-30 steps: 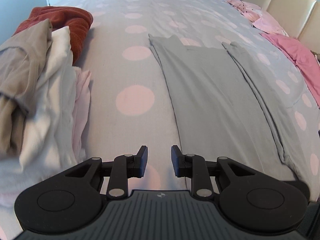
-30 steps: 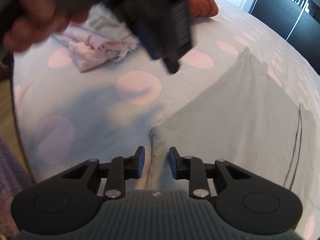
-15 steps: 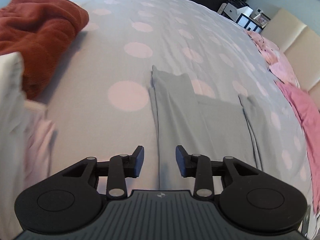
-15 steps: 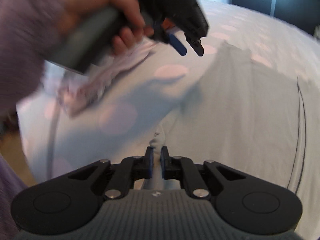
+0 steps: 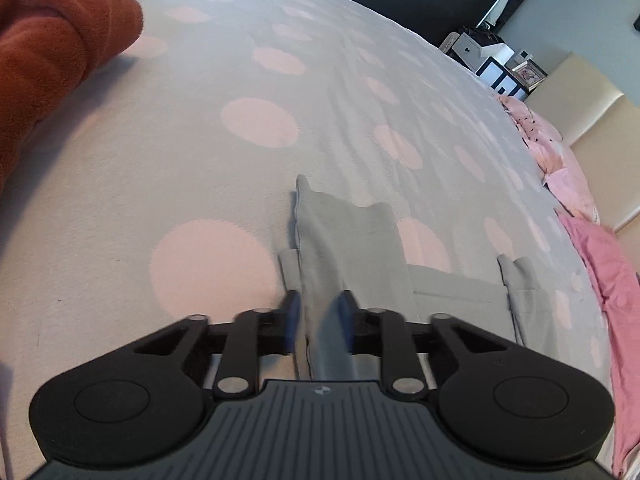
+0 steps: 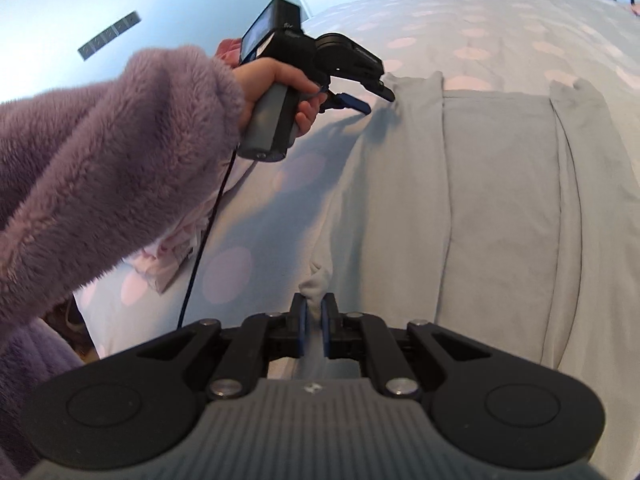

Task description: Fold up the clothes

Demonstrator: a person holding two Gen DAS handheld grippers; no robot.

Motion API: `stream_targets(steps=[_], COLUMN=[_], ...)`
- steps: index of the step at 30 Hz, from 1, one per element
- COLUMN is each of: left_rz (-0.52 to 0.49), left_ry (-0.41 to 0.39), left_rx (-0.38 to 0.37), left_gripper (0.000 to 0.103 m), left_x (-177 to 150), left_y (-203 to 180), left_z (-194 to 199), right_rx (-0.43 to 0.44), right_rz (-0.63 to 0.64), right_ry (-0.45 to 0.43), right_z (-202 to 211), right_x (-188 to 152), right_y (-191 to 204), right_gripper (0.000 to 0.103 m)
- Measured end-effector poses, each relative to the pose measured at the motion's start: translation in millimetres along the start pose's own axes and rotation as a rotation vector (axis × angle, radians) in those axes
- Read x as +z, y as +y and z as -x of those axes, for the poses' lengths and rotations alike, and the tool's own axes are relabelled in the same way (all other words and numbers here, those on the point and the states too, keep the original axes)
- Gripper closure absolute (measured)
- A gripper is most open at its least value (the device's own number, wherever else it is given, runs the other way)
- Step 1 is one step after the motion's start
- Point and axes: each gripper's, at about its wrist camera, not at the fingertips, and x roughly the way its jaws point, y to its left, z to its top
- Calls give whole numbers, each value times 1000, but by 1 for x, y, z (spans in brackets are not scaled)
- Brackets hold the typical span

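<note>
A grey garment [image 6: 500, 184] lies flat on the dotted bed cover [image 5: 260, 128], its two long sides folded inward. My right gripper [image 6: 314, 320] is shut on the garment's near left corner, which bunches up between the pads. My left gripper [image 5: 318, 316] is at the garment's far left corner [image 5: 344, 240]; the cloth runs between its fingers, which stand a little apart and look blurred. In the right wrist view the left gripper [image 6: 378, 94] is held in a hand with a purple fleece sleeve [image 6: 112, 152], its tips at the far corner.
A rust-red towel [image 5: 52, 40] lies at the far left of the bed. Pink clothes [image 5: 600, 272] lie along the right side by a cream headboard [image 5: 592, 92]. A pale pink garment [image 6: 172, 256] lies near the left bed edge under the sleeve.
My left gripper has moved forward along the garment's left edge to its far corner and its fingers have come closer around the cloth. My right gripper closed on the near corner and stays shut.
</note>
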Motion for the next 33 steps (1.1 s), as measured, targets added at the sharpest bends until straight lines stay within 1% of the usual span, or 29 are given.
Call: stream_targets(steps=[1,6,7,9,13,18,21,25,26,28,30,32,33], left_rz=[-11,-63,-86,-140,-271,-383,-410,-430,-426,-414,-417,-415,-411], left_ry=[-14,-76,-78,-78,-42,-3,16,35,37,45,47,49,49], left_rx=[3,-24,-36,-30,4,0,-7,14,21,23,22,22,21], left_gripper=[100,101,101,101,101,101,101,101,101,101,101,101,101], left_x=[-1,3,5,9,9,-5,-12,-17,-17,-17,-18,-18,-18], left_y=[-3,-28,-37,-59,-109,-155,-172,-180,-179,-175,-173,-173,-173], left_z=[1,20,22,24,13,-13,-26,-39,-41,-43,-45,-45,-45], right_rx=[5,21,27,37,31,-15,-45,-61,-68,-78,-40,-10,0], right_rz=[-14,-113,-141,-199,-270,-365,-421,-455,-453,-490,-551,-600,-620], right_ry=[-4,-21,-24,-27,-24,-15,-5,-7,-7,-9,-11,-7,1], right_z=[2,19,22,29,43,54,57,57,54,45,36,24,19], right_x=[-1,-11,-14,-20,-32,-45,-53,-53,-51,-48,-49,-47,-45], right_y=[-2,-10,-13,-17,-19,-33,-45,-50,-50,-47,-51,-53,-56], right_gripper=[94,94,94,96,100,102,103,102,98,94,68,68,70])
